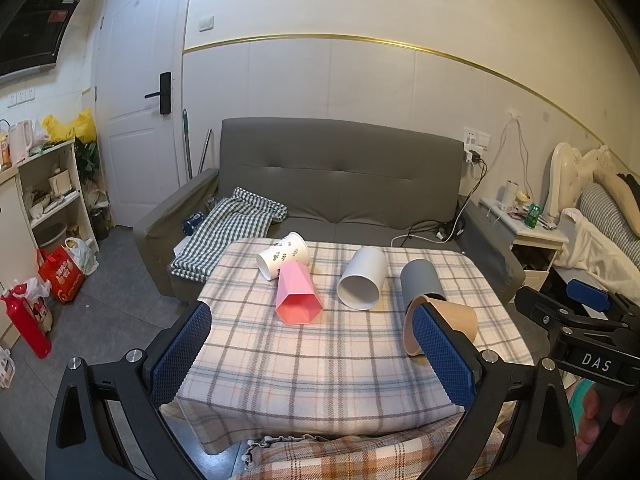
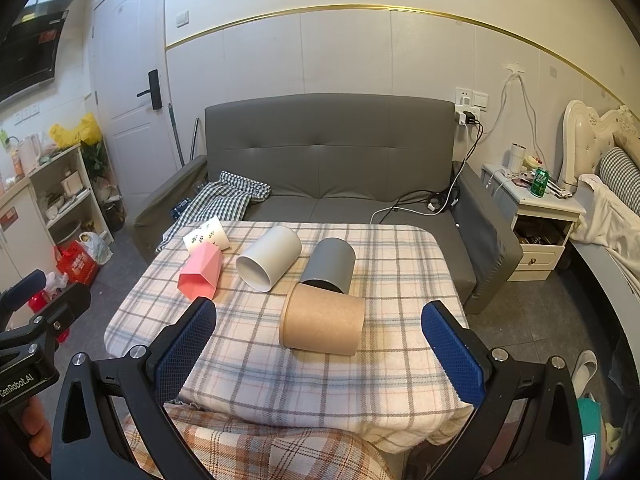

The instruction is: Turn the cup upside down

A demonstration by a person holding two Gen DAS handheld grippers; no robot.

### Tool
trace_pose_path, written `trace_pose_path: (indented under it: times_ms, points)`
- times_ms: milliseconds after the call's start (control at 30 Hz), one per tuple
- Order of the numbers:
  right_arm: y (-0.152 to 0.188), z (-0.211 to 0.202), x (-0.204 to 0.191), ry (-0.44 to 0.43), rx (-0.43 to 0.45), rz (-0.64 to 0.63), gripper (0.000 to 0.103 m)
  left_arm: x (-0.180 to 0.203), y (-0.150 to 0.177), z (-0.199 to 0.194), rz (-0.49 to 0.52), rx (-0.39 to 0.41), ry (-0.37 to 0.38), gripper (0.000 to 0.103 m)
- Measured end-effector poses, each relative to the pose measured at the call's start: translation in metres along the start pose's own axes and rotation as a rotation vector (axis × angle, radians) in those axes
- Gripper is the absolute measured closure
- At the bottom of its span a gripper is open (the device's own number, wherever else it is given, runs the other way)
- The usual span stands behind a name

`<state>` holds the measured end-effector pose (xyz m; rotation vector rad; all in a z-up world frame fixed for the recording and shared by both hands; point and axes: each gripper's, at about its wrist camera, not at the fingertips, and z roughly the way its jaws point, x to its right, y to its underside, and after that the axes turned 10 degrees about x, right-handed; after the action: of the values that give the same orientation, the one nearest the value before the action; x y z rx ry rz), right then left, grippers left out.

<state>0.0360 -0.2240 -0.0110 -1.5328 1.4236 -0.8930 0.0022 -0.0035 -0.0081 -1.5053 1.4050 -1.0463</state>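
Observation:
Several cups lie on their sides on the plaid-covered table (image 1: pixel 320 360) (image 2: pixel 320 376): a white leaf-print paper cup (image 1: pixel 282 256) (image 2: pixel 206 235), a pink faceted cup (image 1: pixel 298 299) (image 2: pixel 200 275), a white cup (image 1: pixel 362 279) (image 2: pixel 269 257), a grey cup (image 1: pixel 421 281) (image 2: pixel 331 264) and a brown paper cup (image 1: pixel 460 322) (image 2: pixel 323 319). My left gripper (image 1: pixel 316 340) is open and empty above the table's near edge; its right finger overlaps the brown cup in view. My right gripper (image 2: pixel 320 338) is open and empty, with the brown cup seen between its fingers, farther away.
A grey sofa (image 1: pixel 340 176) (image 2: pixel 328 152) with a checked cloth (image 1: pixel 228 232) stands behind the table. A nightstand (image 2: pixel 536 220) and bed are at the right, shelves and bags (image 1: pixel 60 272) at the left.

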Motion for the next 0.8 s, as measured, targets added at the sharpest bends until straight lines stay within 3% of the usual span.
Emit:
trace_pose_path:
  times_ms: [500, 800]
  points:
    - [0.011, 0.002, -0.01, 0.001, 0.006, -0.002, 0.0, 0.0, 0.004, 0.001, 0.002, 0.001, -0.002, 0.0]
    - [-0.003, -0.006, 0.0, -0.011, 0.009, 0.019, 0.0, 0.003, 0.002, -0.001, 0.015, -0.016, -0.016, 0.0]
